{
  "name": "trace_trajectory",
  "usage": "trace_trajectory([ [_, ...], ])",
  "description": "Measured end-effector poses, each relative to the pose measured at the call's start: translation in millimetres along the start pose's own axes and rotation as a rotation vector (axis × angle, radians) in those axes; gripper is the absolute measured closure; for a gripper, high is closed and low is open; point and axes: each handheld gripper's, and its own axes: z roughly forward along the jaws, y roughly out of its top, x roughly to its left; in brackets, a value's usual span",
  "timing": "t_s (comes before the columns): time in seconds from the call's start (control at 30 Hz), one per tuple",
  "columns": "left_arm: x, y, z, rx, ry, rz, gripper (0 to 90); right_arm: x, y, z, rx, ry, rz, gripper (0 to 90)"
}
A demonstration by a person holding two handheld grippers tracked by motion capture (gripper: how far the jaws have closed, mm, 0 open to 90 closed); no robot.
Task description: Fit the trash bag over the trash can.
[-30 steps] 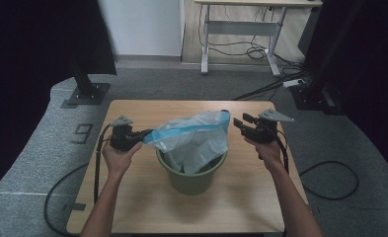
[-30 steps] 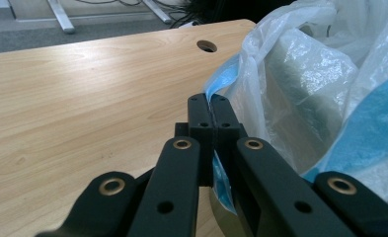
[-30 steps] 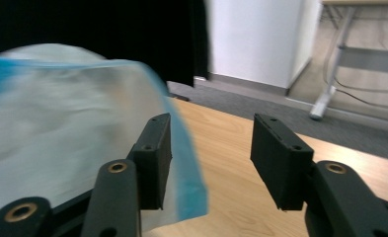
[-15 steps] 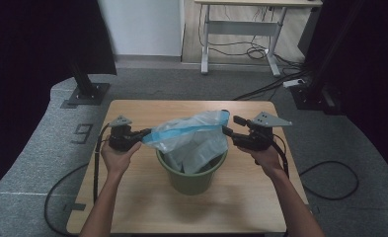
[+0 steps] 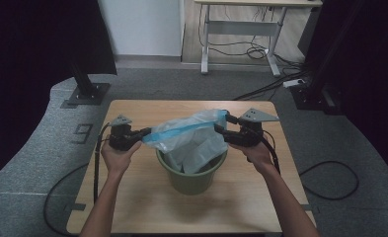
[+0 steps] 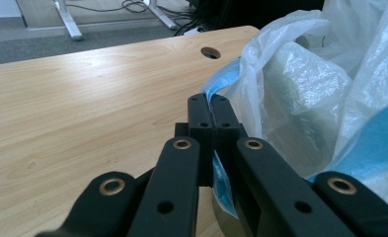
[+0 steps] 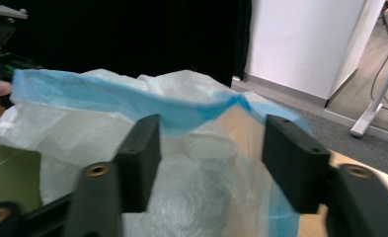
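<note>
I have the white bag (image 5: 191, 140) with its blue rim band (image 5: 181, 129) sitting in the green bucket (image 5: 191, 180) at the middle of the table (image 5: 147, 109), and I am working its mouth open so it can fold over the bucket's edge. My left gripper (image 5: 143, 132) sits at 9 o'clock from the bucket, jaws pressed together and pinching the blue band; in the left gripper view the film (image 6: 216, 94) is trapped right between the 2 closed pads, which anchors that side while the other side is stretched. My right gripper (image 5: 222, 123) is at 3 o'clock, jaws spread, and they have just been closing a little; in the right gripper view the band (image 7: 132, 101) lies between the 2 fingers (image 7: 142, 148) without either pad pressing on it, so I judge it is not gripped yet. The band hangs taut-ish and level above the bucket because only 1 end is held. Next I would close the right jaws on the rim at 3 o'clock, then pull both ends outward and down.
</note>
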Motion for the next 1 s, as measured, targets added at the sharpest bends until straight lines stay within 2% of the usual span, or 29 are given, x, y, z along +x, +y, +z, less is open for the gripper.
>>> trace_trajectory([
  [0.1, -0.6, 0.4, -0.9, -0.004, 0.0, 0.001, 90.0, -0.1, 1.3, 1.6, -0.014, -0.014, 0.004, 47.1],
  [0.13, -0.9, 0.3, -1.6, -0.006, 0.0, 0.002, 90.0, 0.0, 2.6, 0.6, -0.026, -0.004, 0.02, 46.9],
  [0.3, -1.9, 0.4, -2.8, -0.011, 0.004, 0.008, 90.0, 1.1, 6.2, -7.6, -0.049, -0.013, 0.016, 42.9],
  [0.37, -2.8, 0.3, -2.7, -0.011, 0.006, 0.012, 90.0, -2.0, 10.6, -16.8, -0.071, -0.011, 0.033, 41.4],
  [0.5, -4.5, 0.4, -1.8, -0.015, 0.007, 0.013, 90.0, -6.4, 16.9, -21.6, -0.078, -0.02, 0.039, 40.5],
  [0.6, -5.2, 0.5, -1.0, -0.016, 0.005, 0.012, 90.0, -7.5, 18.4, -19.0, -0.067, -0.018, 0.039, 40.0],
  [0.7, -6.5, 1.0, 0.6, -0.013, 0.004, 0.015, 90.0, -9.9, 14.8, -4.3, -0.022, 0.0, 0.051, 39.1],
  [0.77, -6.9, 1.4, 0.7, -0.014, 0.003, 0.017, 90.0, -9.8, 13.9, -2.0, -0.013, 0.006, 0.053, 39.1],
  [0.8, -7.0, 1.7, 0.6, -0.014, 0.001, 0.018, 90.0, -8.3, 10.5, 4.0, 0.016, 0.016, 0.051, 38.9],
  [0.9, -7.4, 2.3, -0.6, -0.014, -0.001, 0.022, 90.0, -6.5, 6.1, 8.1, 0.033, 0.023, 0.045, 39.0],
  [1.0, -7.3, 2.3, -1.6, -0.016, -0.001, 0.02, 90.0, -3.5, -5.5, 15.0, 0.073, 0.028, 0.035, 39.4],
])
